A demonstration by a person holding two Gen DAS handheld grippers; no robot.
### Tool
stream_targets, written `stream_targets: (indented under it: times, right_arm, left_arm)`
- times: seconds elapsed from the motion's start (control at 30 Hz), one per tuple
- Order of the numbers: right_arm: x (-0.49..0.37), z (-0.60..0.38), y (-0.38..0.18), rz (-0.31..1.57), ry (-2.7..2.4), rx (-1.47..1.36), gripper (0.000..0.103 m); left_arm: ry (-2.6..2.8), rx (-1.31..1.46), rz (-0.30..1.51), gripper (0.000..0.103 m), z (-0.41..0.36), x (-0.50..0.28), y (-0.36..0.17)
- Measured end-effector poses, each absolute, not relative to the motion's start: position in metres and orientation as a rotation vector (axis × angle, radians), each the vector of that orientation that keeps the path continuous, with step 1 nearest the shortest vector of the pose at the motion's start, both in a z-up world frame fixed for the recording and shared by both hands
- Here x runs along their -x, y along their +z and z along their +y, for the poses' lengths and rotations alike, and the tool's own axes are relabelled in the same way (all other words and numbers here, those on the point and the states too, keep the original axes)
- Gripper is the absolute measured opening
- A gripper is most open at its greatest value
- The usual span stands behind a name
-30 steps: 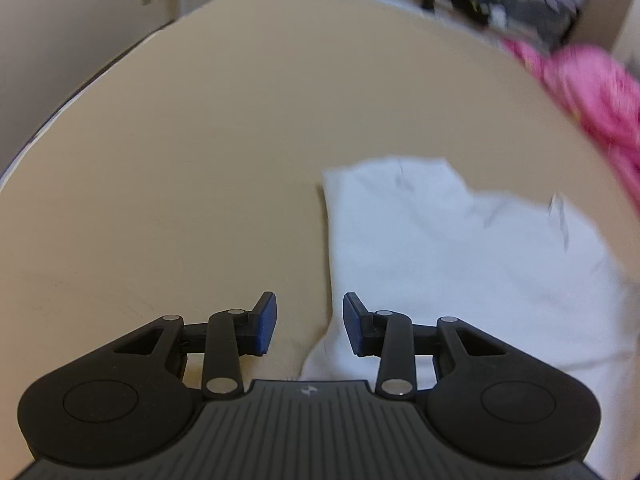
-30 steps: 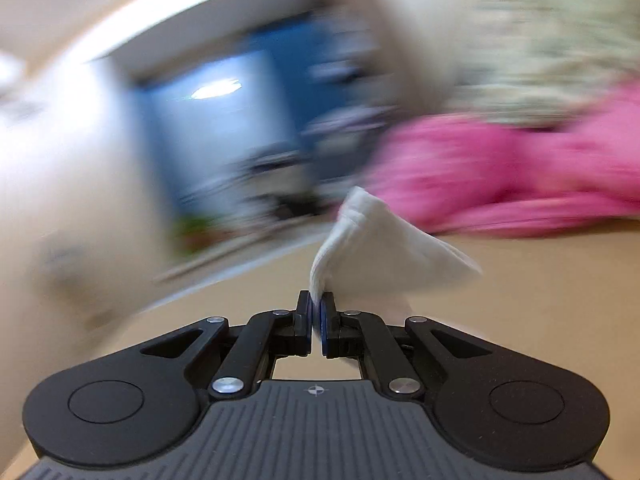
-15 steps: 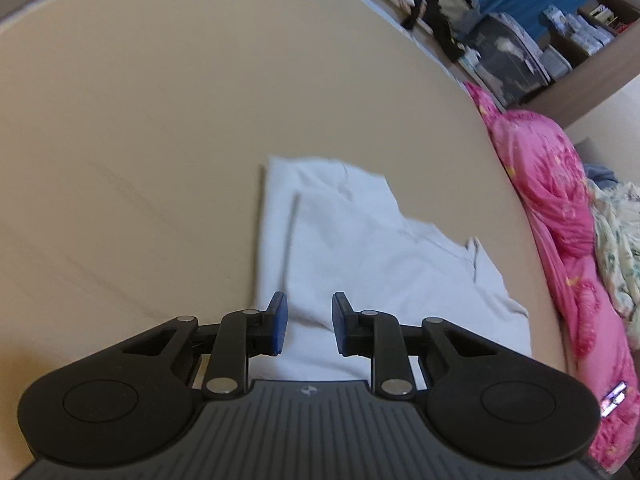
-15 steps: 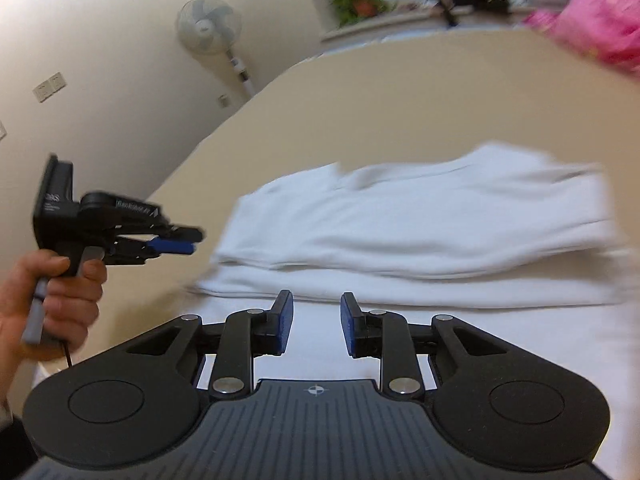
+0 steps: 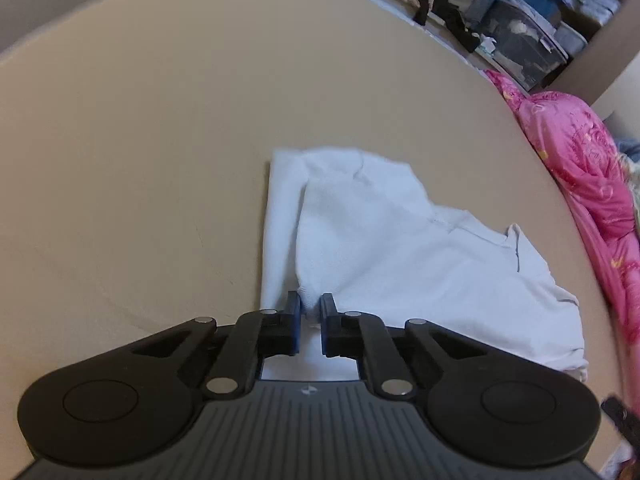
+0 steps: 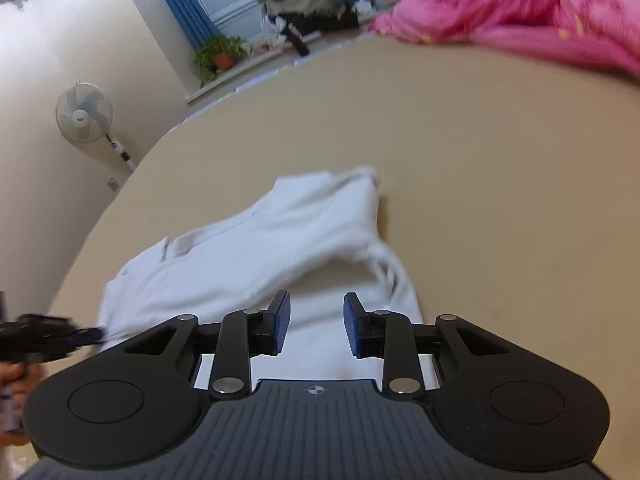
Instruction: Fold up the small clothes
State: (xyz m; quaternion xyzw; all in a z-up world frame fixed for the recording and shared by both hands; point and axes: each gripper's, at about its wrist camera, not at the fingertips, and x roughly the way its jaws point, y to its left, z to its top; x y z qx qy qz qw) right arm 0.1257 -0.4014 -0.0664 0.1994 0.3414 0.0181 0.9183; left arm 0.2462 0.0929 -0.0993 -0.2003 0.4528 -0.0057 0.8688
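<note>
A small white garment (image 5: 400, 248) lies partly folded on a tan bed surface (image 5: 140, 160). My left gripper (image 5: 309, 312) is nearly closed, its blue pads pinching a corner of the garment's folded top layer at its near left edge. In the right wrist view the same white garment (image 6: 280, 248) lies ahead, one side folded over. My right gripper (image 6: 316, 320) is open and empty just above the garment's near end. The left gripper also shows in the right wrist view (image 6: 86, 336), at the garment's left edge.
A pink quilt (image 5: 580, 168) lies along the right side of the bed and shows in the right wrist view (image 6: 520, 12). Cluttered shelves and bins (image 5: 512, 36) stand beyond the bed. A standing fan (image 6: 84, 114) and a potted plant (image 6: 220, 56) are by the wall.
My left gripper has narrowed and closed on the garment's folded corner. My right gripper let go of the cloth it held a second ago, opened, and now hovers over the garment's near end.
</note>
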Motion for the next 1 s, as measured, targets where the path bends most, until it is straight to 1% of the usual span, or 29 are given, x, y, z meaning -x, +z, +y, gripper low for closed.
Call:
stream_targets:
  times: [0.13, 0.23, 0.3, 0.33, 0.4, 0.43, 0.47, 0.5, 0.53, 0.6, 0.67, 0.7, 0.77, 0.8, 0.9, 0.93, 0.97, 1.0]
  right_arm:
    - [-0.158, -0.398, -0.074, 0.676, 0.011, -0.402, 0.031]
    - [-0.186, -0.4, -0.083, 0.643, -0.004, -0.388, 0.031]
    - [-0.2, -0.403, -0.094, 0.668, -0.014, -0.392, 0.031]
    - [-0.207, -0.405, -0.103, 0.722, -0.03, -0.389, 0.031]
    - [-0.212, -0.41, -0.113, 0.873, -0.101, -0.342, 0.021]
    - [-0.208, -0.413, -0.11, 0.89, -0.111, -0.336, 0.017]
    - [-0.205, -0.416, -0.102, 0.897, -0.114, -0.347, 0.017]
    - [-0.2, -0.42, -0.093, 0.893, -0.132, -0.36, 0.019]
    - [-0.195, -0.425, -0.084, 0.861, -0.151, -0.381, 0.024]
    - [-0.196, -0.434, -0.075, 0.78, -0.133, -0.442, 0.024]
    - [-0.212, -0.441, -0.077, 0.721, -0.093, -0.481, 0.026]
    - [-0.223, -0.444, -0.082, 0.709, -0.082, -0.496, 0.028]
    - [-0.246, -0.452, -0.1, 0.736, -0.052, -0.574, 0.04]
    - [-0.259, -0.456, -0.113, 0.77, -0.038, -0.625, 0.043]
    - [-0.281, -0.459, -0.139, 0.815, -0.029, -0.702, 0.043]
    - [-0.289, -0.461, -0.141, 0.803, -0.024, -0.707, 0.039]
    - [-0.298, -0.464, -0.141, 0.791, -0.014, -0.713, 0.019]
    - [-0.304, -0.468, -0.14, 0.777, -0.004, -0.736, 0.012]
  left_arm:
    - [-0.058, 0.376, 0.869, 0.009, 0.087, -0.22, -0.057]
    - [-0.022, 0.285, 0.907, 0.017, 0.087, -0.211, -0.058]
    - [0.067, 0.213, 0.893, 0.018, 0.087, -0.213, -0.058]
    - [0.088, 0.193, 0.872, 0.018, 0.087, -0.215, -0.057]
    - [0.06, 0.22, 0.85, 0.018, 0.085, -0.219, -0.054]
    - [0.018, 0.244, 0.851, 0.018, 0.082, -0.221, -0.055]
    - [-0.023, 0.253, 0.858, 0.018, 0.076, -0.224, -0.057]
    - [-0.047, 0.248, 0.869, 0.018, 0.069, -0.228, -0.06]
    - [-0.06, 0.242, 0.886, 0.018, 0.063, -0.234, -0.066]
    - [-0.073, 0.243, 0.952, 0.021, 0.055, -0.247, -0.085]
    - [-0.02, 0.191, 1.064, 0.023, 0.054, -0.257, -0.114]
    - [-0.025, 0.173, 1.06, 0.023, 0.052, -0.257, -0.12]
    - [-0.03, 0.149, 1.046, 0.023, 0.049, -0.256, -0.116]
    - [-0.034, 0.147, 1.042, 0.023, 0.049, -0.255, -0.115]
    - [-0.045, 0.148, 1.046, 0.023, 0.051, -0.259, -0.12]
    - [-0.045, 0.155, 1.047, 0.023, 0.049, -0.261, -0.121]
    - [-0.044, 0.158, 1.047, 0.023, 0.049, -0.262, -0.122]
    - [-0.043, 0.153, 1.046, 0.023, 0.047, -0.262, -0.123]
